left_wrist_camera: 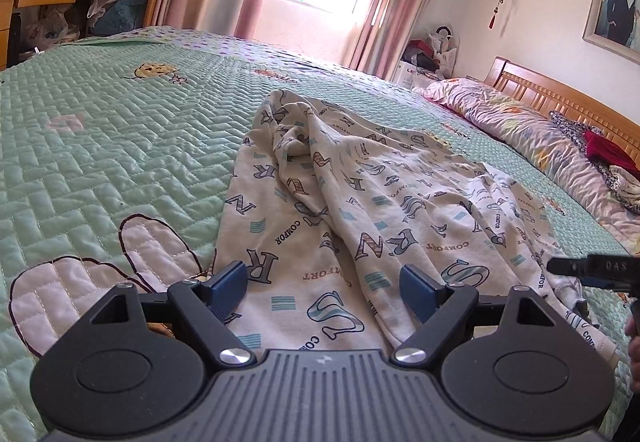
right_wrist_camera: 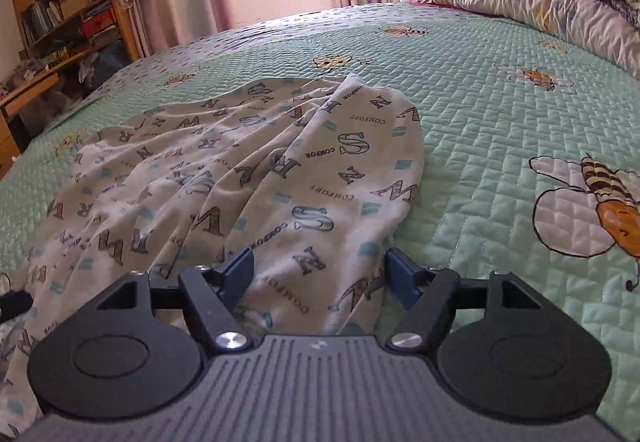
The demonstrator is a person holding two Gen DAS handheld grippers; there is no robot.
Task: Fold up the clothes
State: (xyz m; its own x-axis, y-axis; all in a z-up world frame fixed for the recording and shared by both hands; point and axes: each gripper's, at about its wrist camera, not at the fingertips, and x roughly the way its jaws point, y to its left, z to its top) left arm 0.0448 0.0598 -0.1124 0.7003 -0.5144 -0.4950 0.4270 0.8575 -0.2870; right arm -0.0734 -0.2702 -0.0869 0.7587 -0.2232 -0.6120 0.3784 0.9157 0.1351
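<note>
**No fold made yet: garment lies rumpled between two spread grippers**

Nothing of the folding looks done, judging by the cloth. The white letter-printed garment [left_wrist_camera: 344,209] lies on the green quilted bedspread [left_wrist_camera: 104,145], bunched into ridges, with one end twisted into a knot-like lump toward the window. It would first need spreading flat before any fold.

The left gripper [left_wrist_camera: 324,292] has its blue pads wide apart and grasps nothing; the near part of the cloth lies directly below and ahead of it, between the fingers as seen from the left wrist. The right gripper [right_wrist_camera: 320,276] is likewise released, hovering over the garment's near right portion, with the cloth's right edge running just inside its right finger [right_wrist_camera: 402,276]. Whether either tool touches the fabric cannot be told.
</note>
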